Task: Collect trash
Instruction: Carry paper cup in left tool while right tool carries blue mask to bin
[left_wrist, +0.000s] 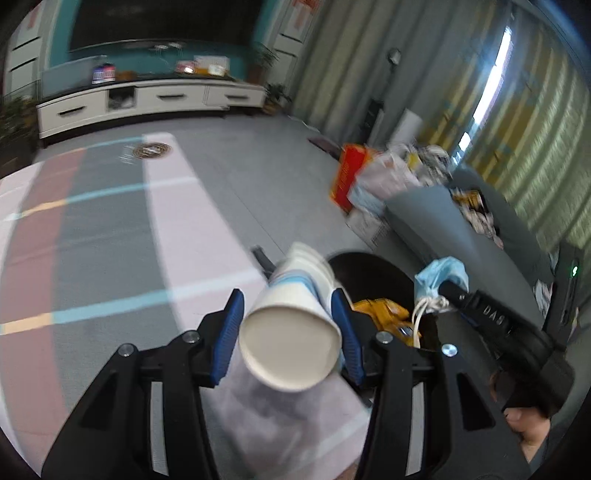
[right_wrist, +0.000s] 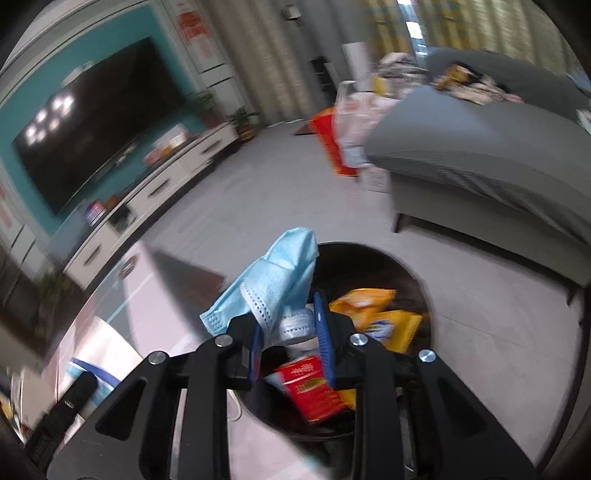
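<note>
A black trash bin (right_wrist: 369, 266) is sitting on the grey floor beside the sofa (right_wrist: 480, 155), already holding yellow wrappers (right_wrist: 373, 302). The left tongs (left_wrist: 288, 325) are pinching stacked paper cups (left_wrist: 291, 332) near its rim; the right tongs (right_wrist: 291, 332) are pinching a blue face mask (right_wrist: 277, 277) above it. Releasing well means centring each load over the opening first.

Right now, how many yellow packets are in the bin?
2. One yellow packet lies near the far side of the bin; the second is beside it, nearer the right gripper. More may be hidden under the other trash.
</note>
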